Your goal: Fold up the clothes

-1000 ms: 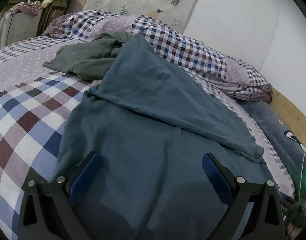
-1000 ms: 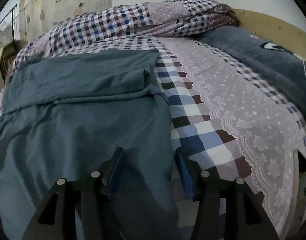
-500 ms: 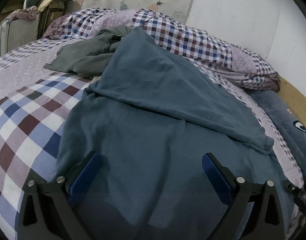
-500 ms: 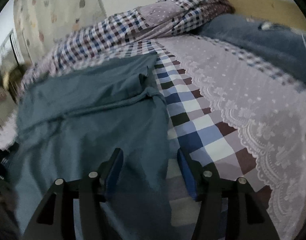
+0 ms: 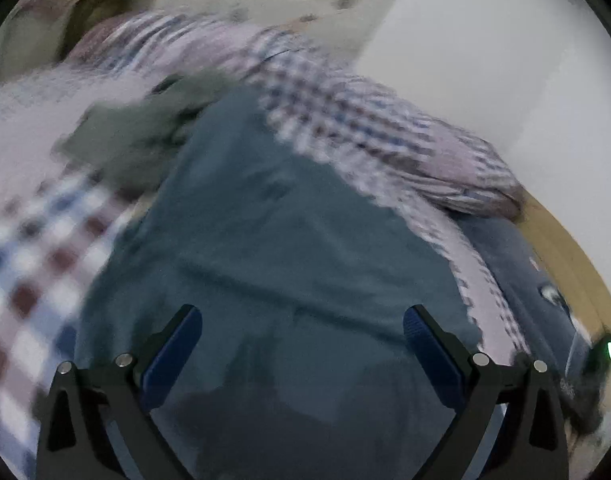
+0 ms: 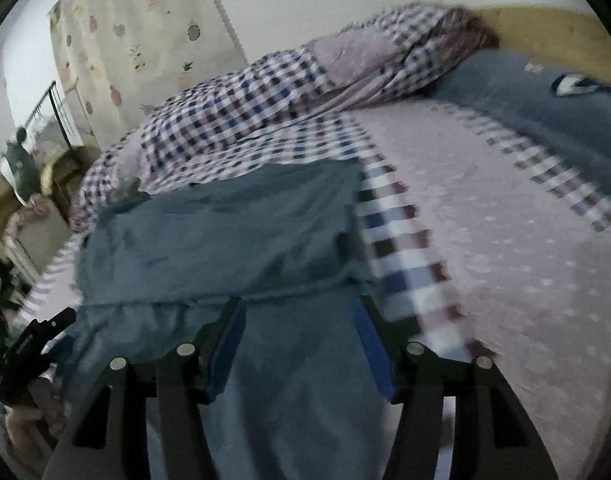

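Checked patchwork bed cover [image 6: 401, 248] carries the teal-blue cotton garment [image 5: 289, 248], spread flat for folding. Your left hand-held gripper [image 5: 301, 340] gapes wide, empty; your right hand-held gripper [image 6: 301, 332], closing, straddles cloth ungripped.

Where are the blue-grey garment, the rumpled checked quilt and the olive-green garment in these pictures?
blue-grey garment [image 5: 273, 240]: left wrist view, middle of its spread cloth.
checked quilt [image 6: 241, 116]: right wrist view, its bunched checked top.
olive-green garment [image 5: 133, 140]: left wrist view, its blurred middle.

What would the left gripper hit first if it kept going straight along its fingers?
Most likely the blue-teal cotton garment spread on the checked bedspread; it fills the view ahead of the open left gripper. Blur leaves depth uncertain.
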The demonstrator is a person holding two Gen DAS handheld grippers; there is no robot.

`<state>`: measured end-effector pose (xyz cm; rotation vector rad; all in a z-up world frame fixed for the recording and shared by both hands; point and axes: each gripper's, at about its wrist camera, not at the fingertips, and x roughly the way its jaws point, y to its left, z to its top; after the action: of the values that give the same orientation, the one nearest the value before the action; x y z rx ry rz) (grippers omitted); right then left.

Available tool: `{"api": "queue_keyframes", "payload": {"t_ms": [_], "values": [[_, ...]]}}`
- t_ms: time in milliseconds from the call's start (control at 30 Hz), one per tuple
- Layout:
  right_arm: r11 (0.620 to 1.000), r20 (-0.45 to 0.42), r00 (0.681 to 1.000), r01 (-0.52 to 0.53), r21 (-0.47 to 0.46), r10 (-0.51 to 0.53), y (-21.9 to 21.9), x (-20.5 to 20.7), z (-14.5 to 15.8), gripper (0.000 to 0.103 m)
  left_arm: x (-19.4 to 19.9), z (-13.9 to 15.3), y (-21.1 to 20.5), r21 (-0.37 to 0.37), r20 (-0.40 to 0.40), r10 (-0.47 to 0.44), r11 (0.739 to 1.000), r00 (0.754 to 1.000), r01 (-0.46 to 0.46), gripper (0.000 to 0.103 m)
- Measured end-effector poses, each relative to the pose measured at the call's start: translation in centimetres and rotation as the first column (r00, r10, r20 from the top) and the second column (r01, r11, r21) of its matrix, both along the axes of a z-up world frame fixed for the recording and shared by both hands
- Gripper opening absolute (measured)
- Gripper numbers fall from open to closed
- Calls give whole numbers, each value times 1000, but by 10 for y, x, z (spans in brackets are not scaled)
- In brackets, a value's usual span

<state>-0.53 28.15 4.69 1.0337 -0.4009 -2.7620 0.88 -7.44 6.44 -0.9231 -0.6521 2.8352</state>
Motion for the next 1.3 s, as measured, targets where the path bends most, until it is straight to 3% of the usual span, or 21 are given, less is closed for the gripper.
{"api": "queue_keyframes", "payload": {"t_ms": [100,167,300,467,633,767,833,900,967,1133,1200,1300], "values": [[998,25,999,-44,-47,45,-2,-29,2,51,-1,5,-4,-101,-57,47,993,997,-53,101],[997,34,997,-66,-30,67,-6,-46,4,50,-10,-2,-16,-22,-21,37,999,999,-37,101],[997,62,998,-28,75,24,-11,-79,-3,50,-21,-6,-41,28,-2,89,996,996,-89,99],[999,156,987,40,35,-45,-2,-103,-32,50,-27,-21,-78,138,60,162,976,985,-168,97],[991,153,987,21,132,-41,-18,-107,-33,49,-35,-32,-95,165,96,179,967,979,-193,97],[984,94,994,-63,169,47,-41,-100,-8,50,-39,-40,-115,195,134,198,956,971,-222,96],[978,75,985,-162,130,153,-66,-104,7,50,-41,-46,-124,212,158,204,949,966,-235,87],[948,73,950,-309,73,303,-106,-119,22,50,-43,-50,-129,221,174,201,946,964,-237,76],[894,65,893,-447,27,445,-152,-139,38,50,-45,-52,-132,223,182,192,947,964,-231,74],[717,80,715,-697,0,695,-268,-200,67,49,-52,-53,-136,206,180,153,960,972,-189,74],[690,98,690,-722,38,717,-302,-222,72,49,-56,-55,-138,208,182,140,962,973,-177,74],[669,137,677,-735,105,723,-344,-249,73,49,-60,-58,-138,218,174,159,956,972,-195,74]]}}
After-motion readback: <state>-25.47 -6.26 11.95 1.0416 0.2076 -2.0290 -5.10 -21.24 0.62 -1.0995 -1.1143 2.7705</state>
